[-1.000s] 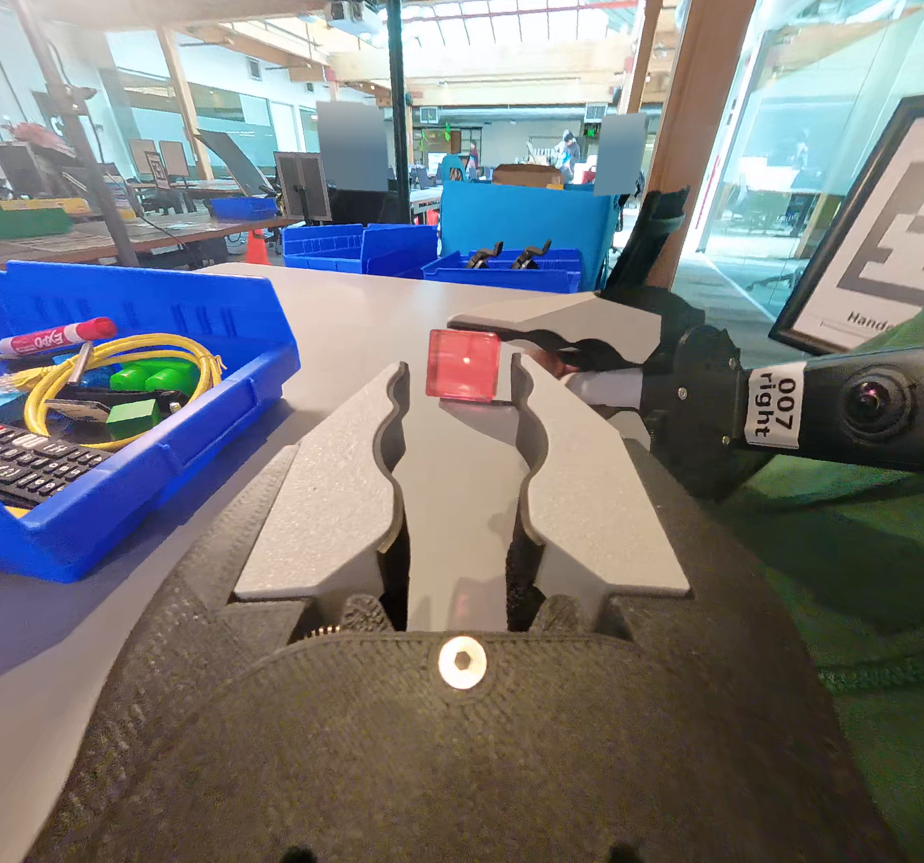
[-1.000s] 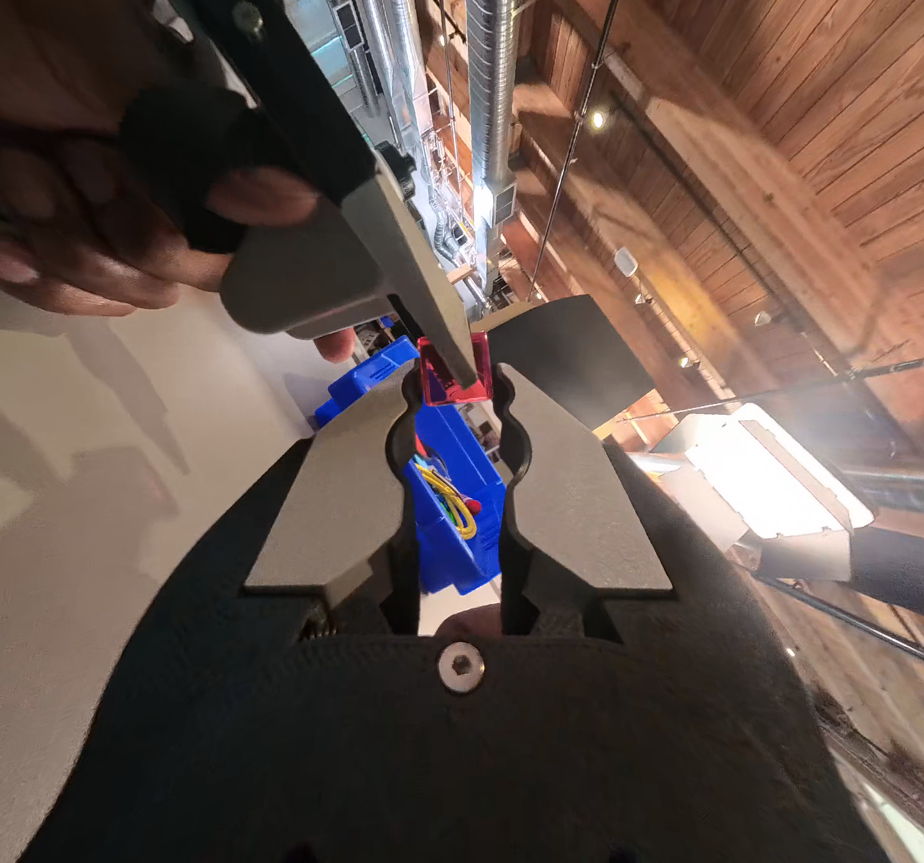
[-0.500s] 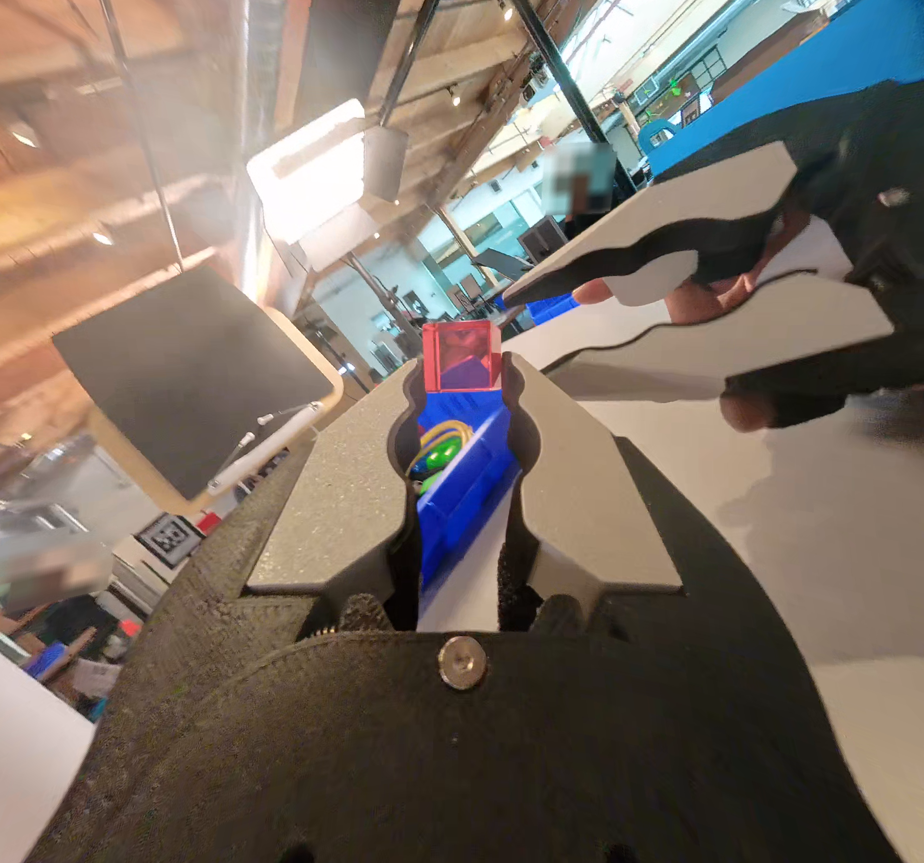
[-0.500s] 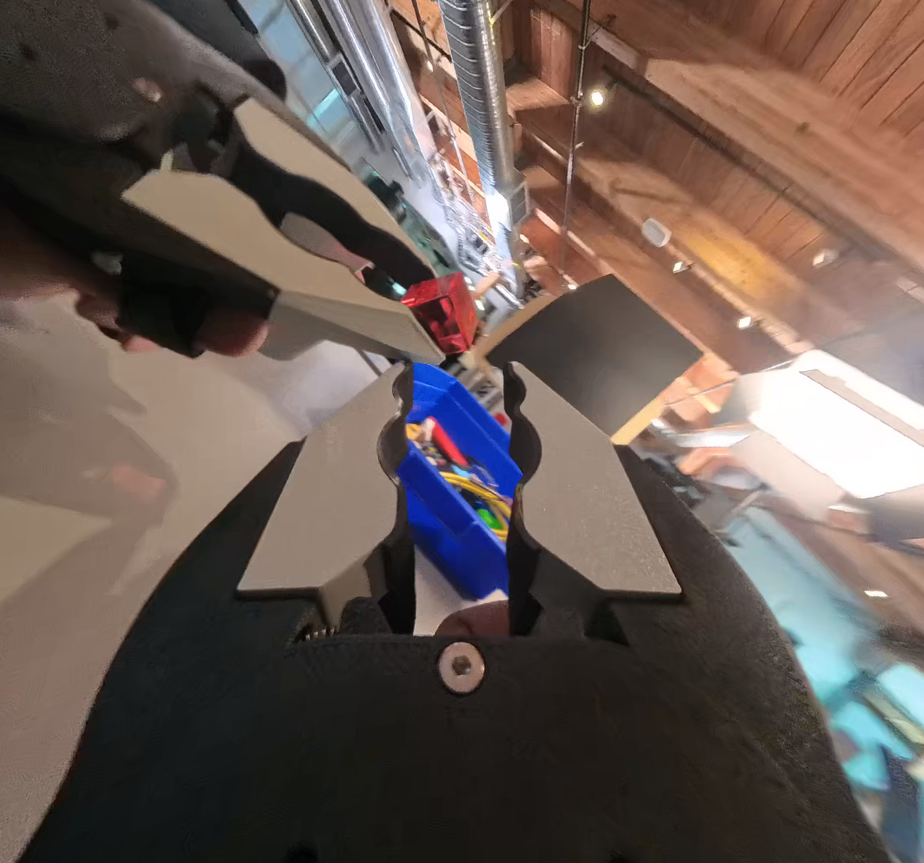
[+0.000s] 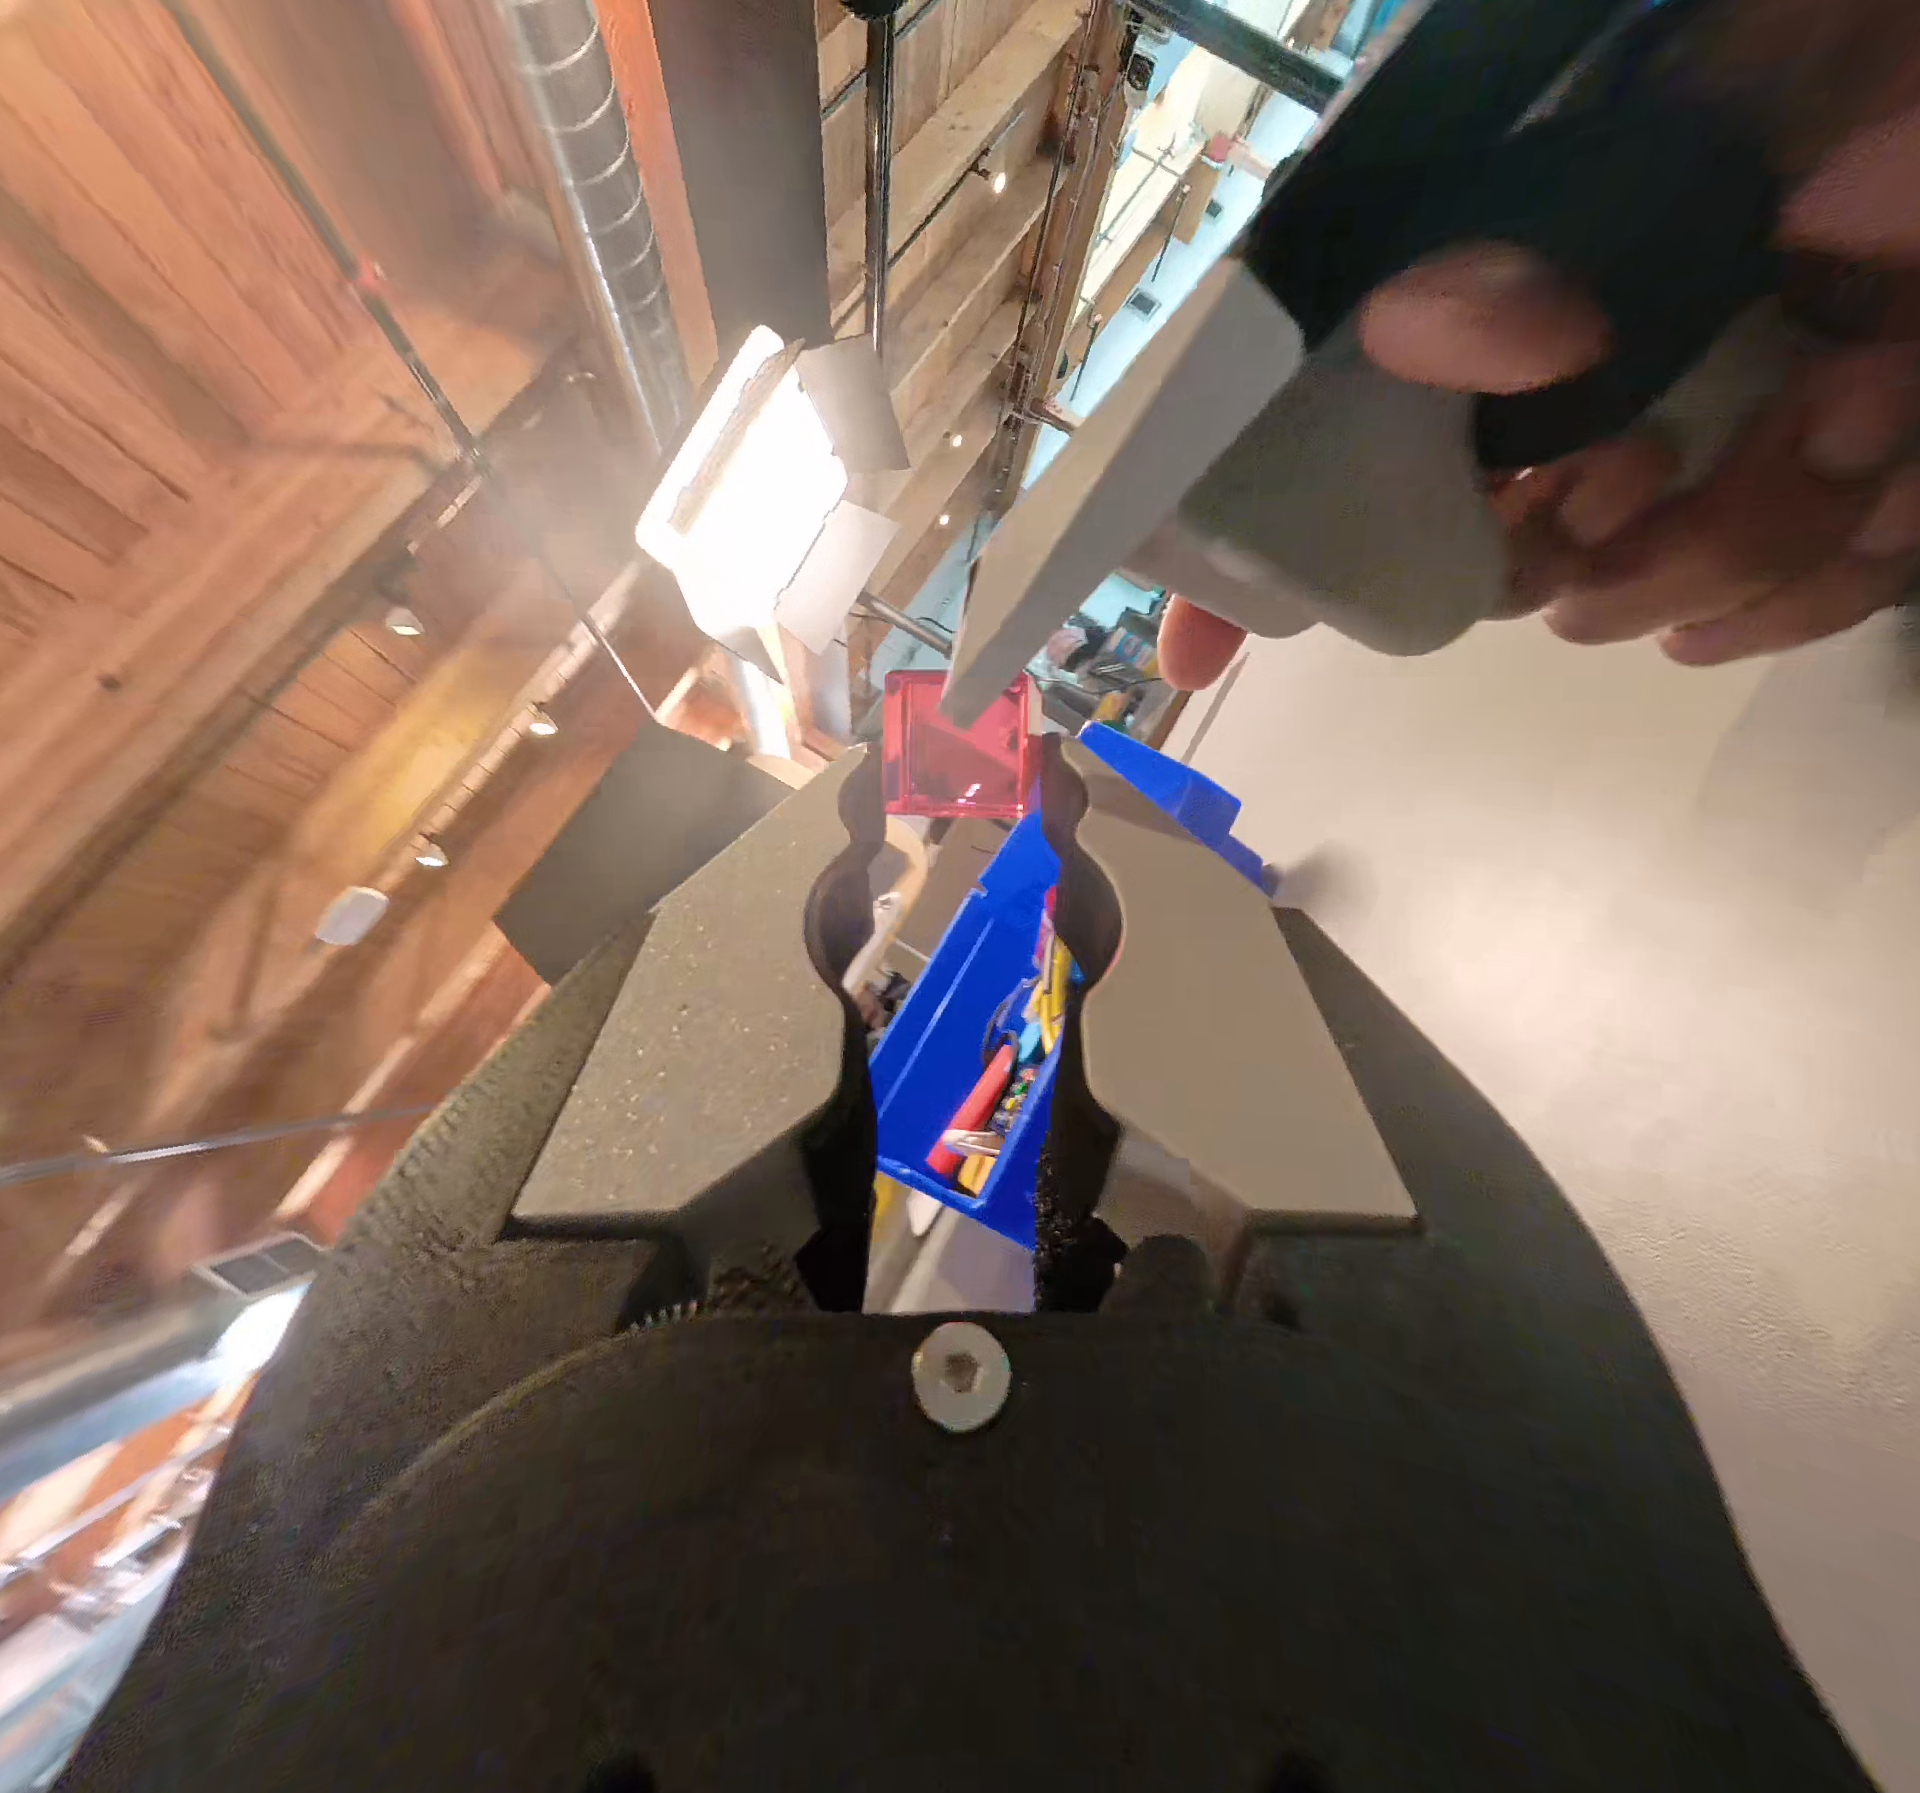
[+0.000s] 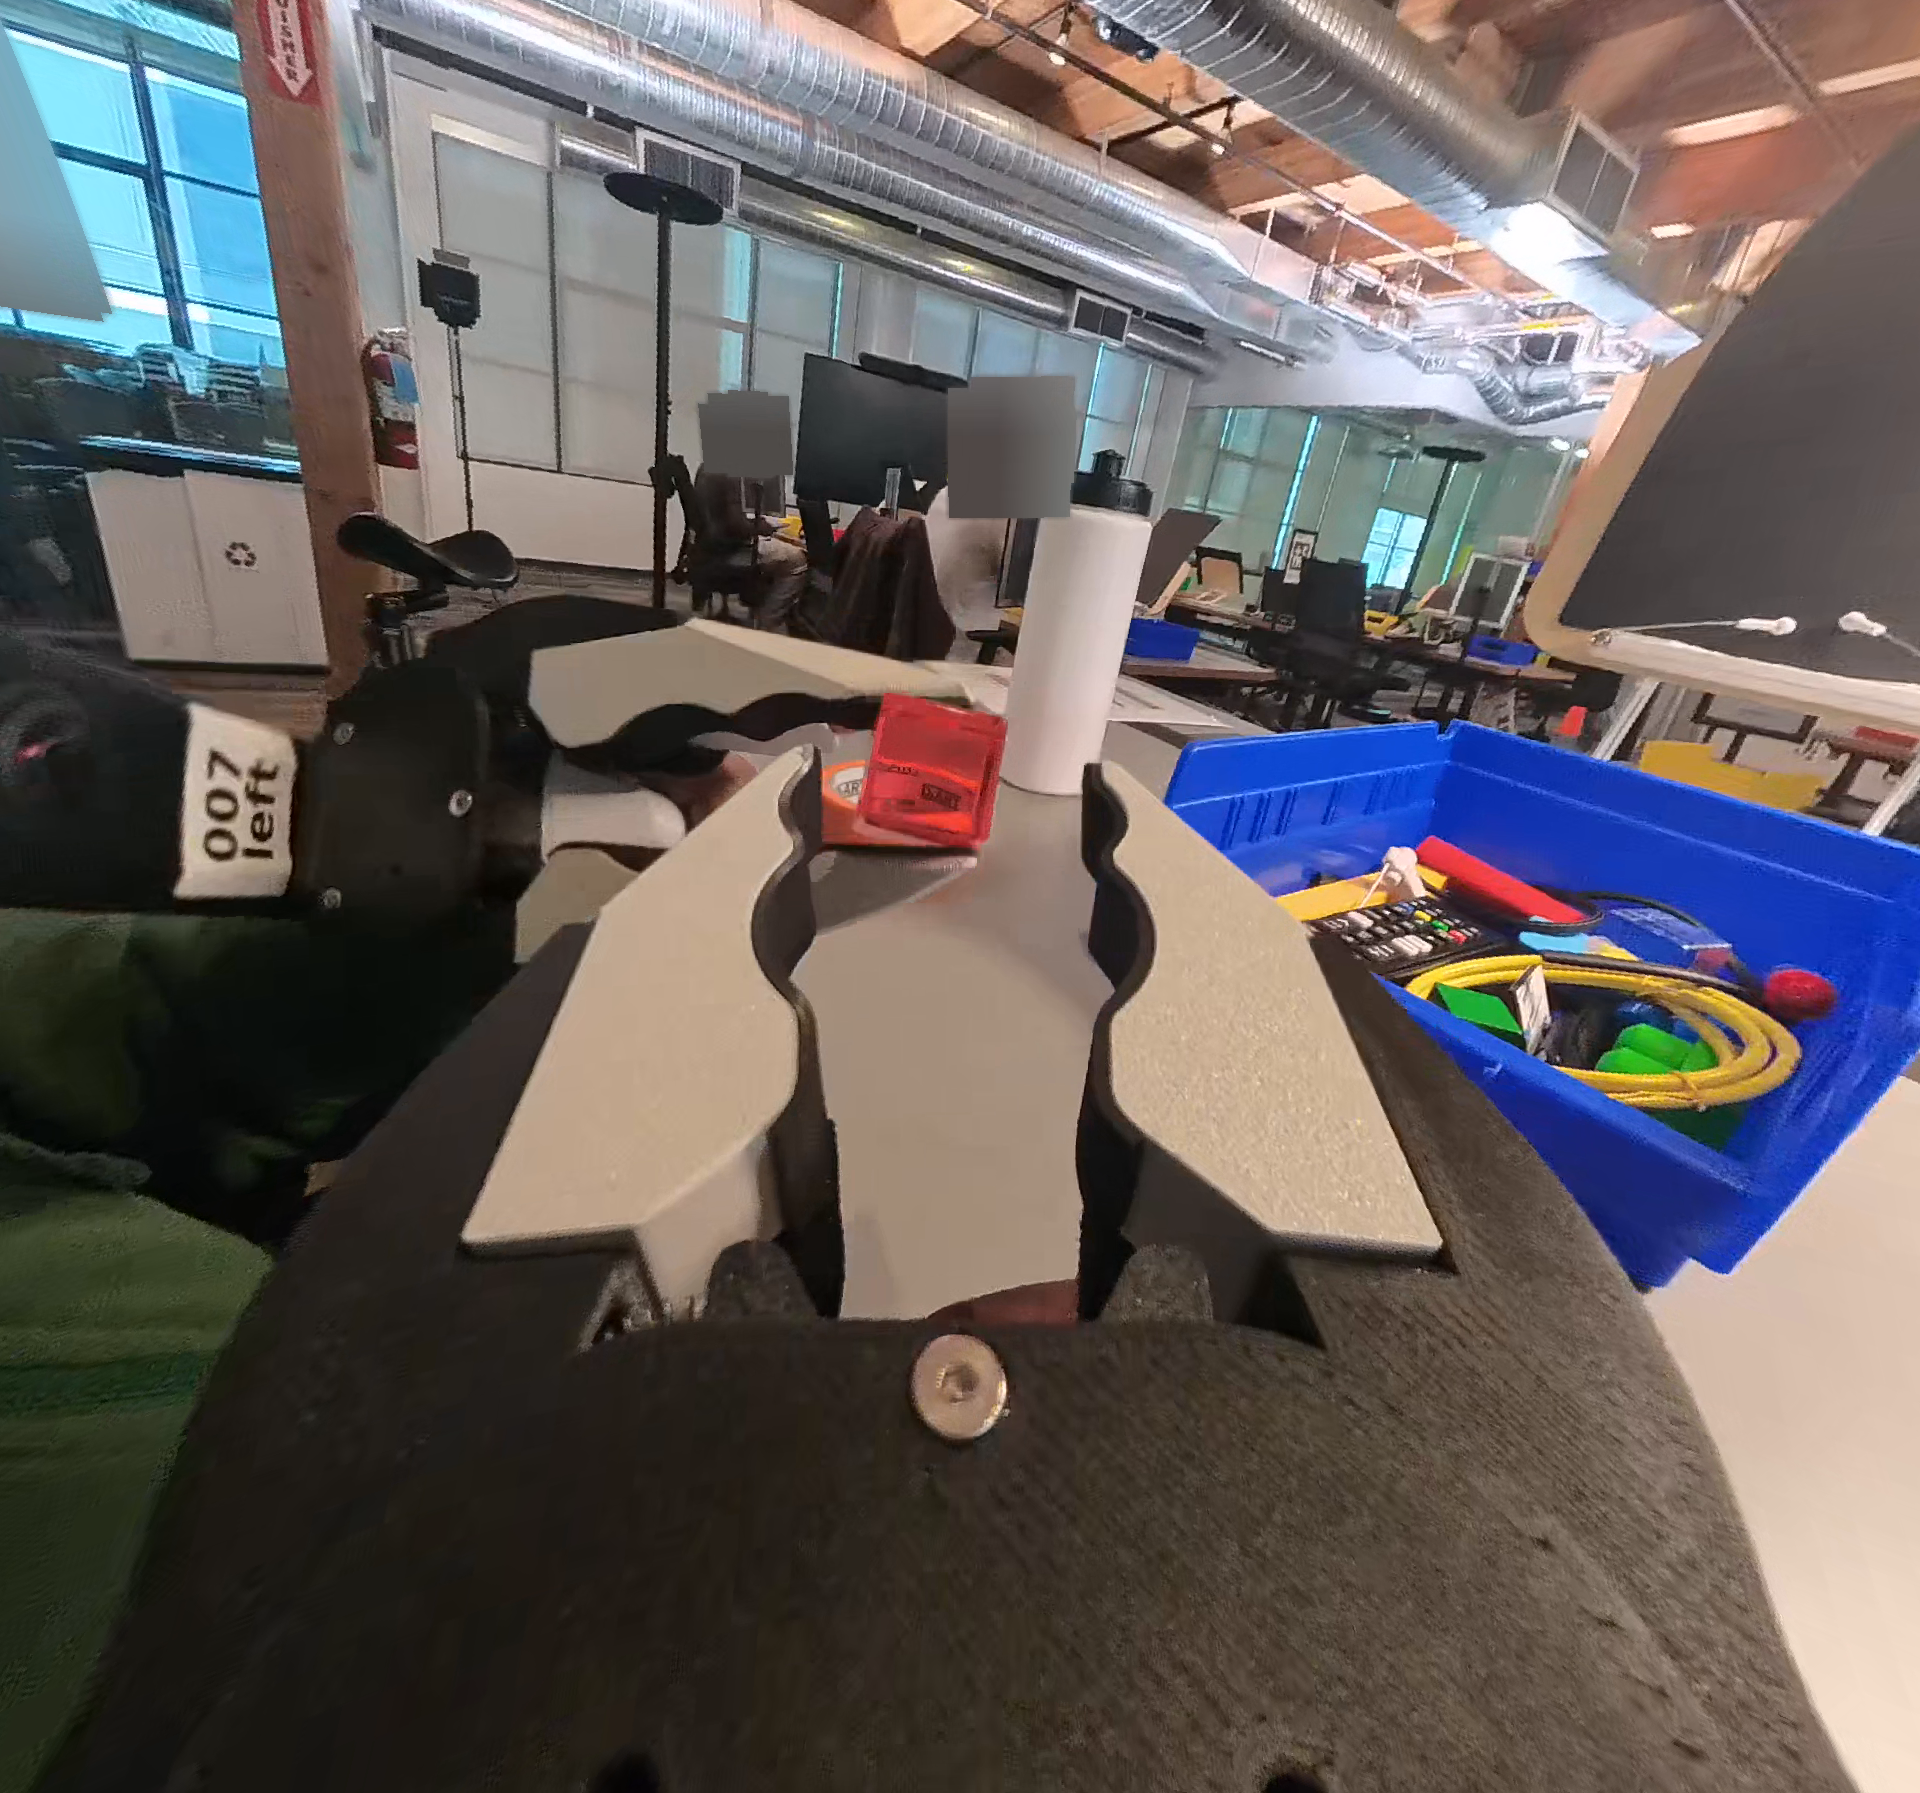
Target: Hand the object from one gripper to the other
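Right wrist view: grey table, ducted ceiling — right fingers apart; left fingers clamp red cube.

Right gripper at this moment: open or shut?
Open. The right gripper has its fingers wide apart, gripping nothing; the red cube sits beyond them, held by the left gripper.

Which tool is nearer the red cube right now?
Left. The left tool is shut on the red cube, pinching it at its fingertips. The right tool is open, and the cube sits just beyond its fingertips, not yet between them.
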